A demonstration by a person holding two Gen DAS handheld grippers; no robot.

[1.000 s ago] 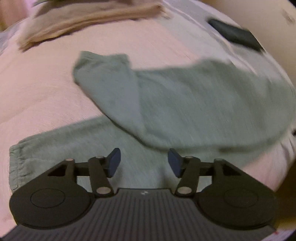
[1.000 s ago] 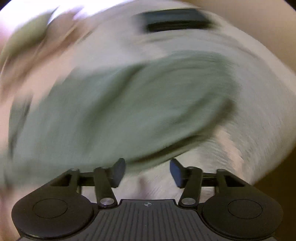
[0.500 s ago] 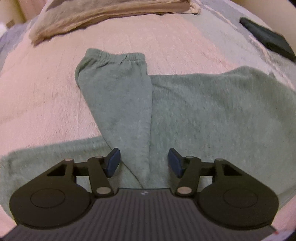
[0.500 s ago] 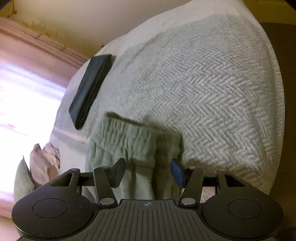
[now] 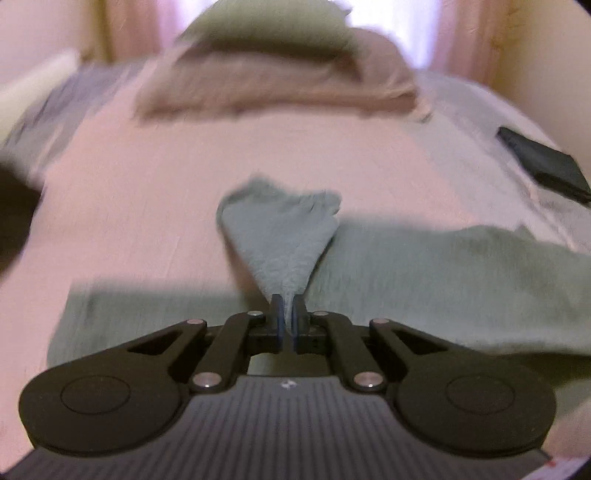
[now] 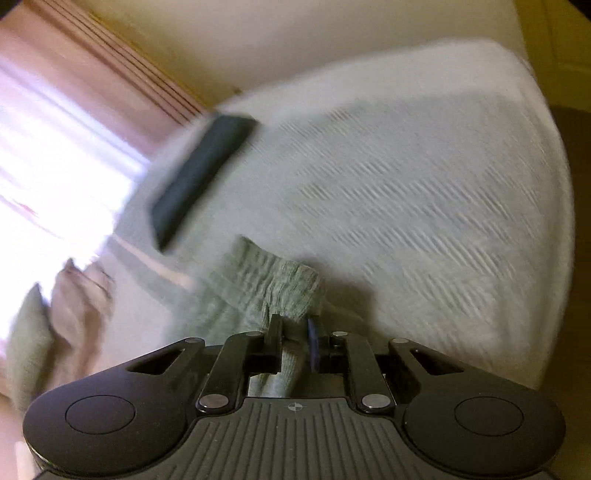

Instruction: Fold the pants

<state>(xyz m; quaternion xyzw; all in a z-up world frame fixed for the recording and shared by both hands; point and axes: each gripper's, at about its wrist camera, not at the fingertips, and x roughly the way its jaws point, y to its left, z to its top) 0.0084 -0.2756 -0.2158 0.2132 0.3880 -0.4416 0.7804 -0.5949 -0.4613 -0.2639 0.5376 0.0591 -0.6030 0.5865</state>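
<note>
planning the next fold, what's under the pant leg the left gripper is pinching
The folded-over pant leg held by the left gripper lies over the rest of the green pants; farther out, pink bedding. What's beneath the overlap is covered.

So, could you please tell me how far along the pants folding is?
Early. Done: one leg already lies across the green pants. In hand: the left gripper and right gripper have just closed, each pinching pants fabric. Left: the folds themselves; the pants are mostly spread over the bed.

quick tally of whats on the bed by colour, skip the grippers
green: 2, the green fleece pants and a green pillow
pink-beige: 1, a folded pink-beige blanket
black: 1, a flat black rectangular case
total: 4
</note>
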